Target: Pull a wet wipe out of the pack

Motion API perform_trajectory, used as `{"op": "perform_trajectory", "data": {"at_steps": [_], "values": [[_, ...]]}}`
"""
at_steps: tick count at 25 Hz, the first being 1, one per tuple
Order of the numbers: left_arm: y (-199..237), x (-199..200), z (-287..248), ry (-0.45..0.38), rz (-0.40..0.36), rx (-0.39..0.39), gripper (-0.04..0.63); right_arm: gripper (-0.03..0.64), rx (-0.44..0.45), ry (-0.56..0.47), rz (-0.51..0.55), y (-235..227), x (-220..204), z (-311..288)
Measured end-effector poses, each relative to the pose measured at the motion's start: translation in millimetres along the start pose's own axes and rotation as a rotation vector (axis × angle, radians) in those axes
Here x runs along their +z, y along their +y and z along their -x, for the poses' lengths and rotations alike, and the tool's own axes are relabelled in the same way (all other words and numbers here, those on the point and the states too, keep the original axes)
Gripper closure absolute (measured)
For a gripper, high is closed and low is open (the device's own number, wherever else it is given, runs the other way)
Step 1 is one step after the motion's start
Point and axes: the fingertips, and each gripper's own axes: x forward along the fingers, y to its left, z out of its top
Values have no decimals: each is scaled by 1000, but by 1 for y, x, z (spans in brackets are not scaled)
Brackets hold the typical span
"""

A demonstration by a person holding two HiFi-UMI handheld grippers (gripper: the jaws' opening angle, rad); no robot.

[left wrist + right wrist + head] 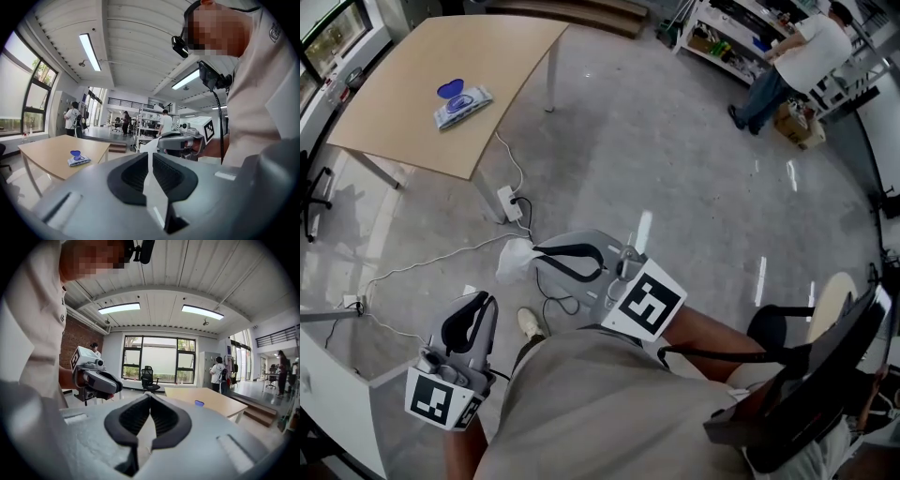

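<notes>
Right tongs [536, 249] pinch the wet wipe [514, 262] by one corner, well away from the pack [462, 105] on the surface [394, 122]; left tongs [487, 300] pressed together, empty; wipe likely limp, light, damp and tear-prone, so best gripped at a bunched edge.

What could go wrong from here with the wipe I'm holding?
The wet wipe hangs from just the tips of the right gripper's jaws, so it may slip to the floor. A white cable trails across the floor near your shoe; a step could snag it. The pack on the table sits with its blue lid open, so its contents may dry out.
</notes>
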Motion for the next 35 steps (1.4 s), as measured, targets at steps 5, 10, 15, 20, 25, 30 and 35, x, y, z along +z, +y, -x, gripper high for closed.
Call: {"op": "perform_trajectory", "data": {"at_steps": [5,10,15,20,25,30,35], "values": [[-41,1,-33,11,14,18,558,609,31,3,-24,-15,-17,43],[-67,-6,-52,34,13,35,558,609,55,6,2,-23,-30,72],[-67,-4,-65,33,23,49,558,610,82,-3,27,-32,-27,78],[-63,0,-71,21,26,59,558,611,100,-12,47,-38,-22,76],[-58,-1,-72,23,24,71,558,609,113,-15,52,-40,-18,72],[-48,0,-68,25,31,82,558,611,126,-11,64,-39,-14,63],[-31,-7,-64,30,39,77,558,609,119,-7,69,-40,-14,45]]}}
